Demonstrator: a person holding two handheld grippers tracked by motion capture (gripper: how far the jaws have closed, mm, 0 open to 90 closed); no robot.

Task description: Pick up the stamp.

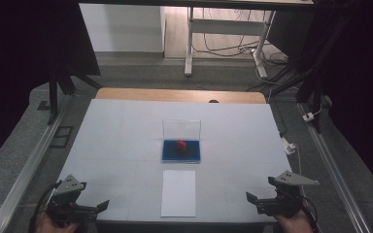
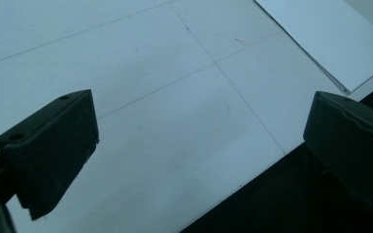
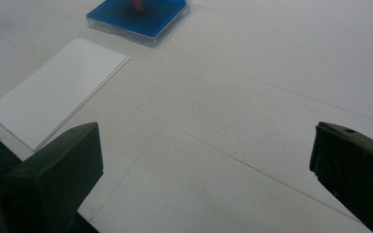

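A clear case with a blue base (image 1: 181, 151) lies open at the middle of the white table (image 1: 126, 131), its lid standing upright behind it. A small red object (image 1: 181, 144) sits on the blue base. In front of it lies a white sheet of paper (image 1: 178, 192). My left gripper (image 1: 96, 208) rests at the table's near left corner, jaws wide apart with nothing between them. My right gripper (image 1: 253, 199) rests at the near right, open too and empty. In the right gripper view the paper (image 3: 58, 92) and the blue base (image 3: 138, 17) lie ahead to the left. The left gripper view catches the paper's corner (image 2: 330, 39).
Metal rails (image 1: 26, 170) run along both sides of the table. A wooden strip (image 1: 179, 94) borders the far edge. Beyond it stand a white desk frame (image 1: 223, 39) and loose cables (image 1: 272, 58) on the floor. Black curtains close both sides.
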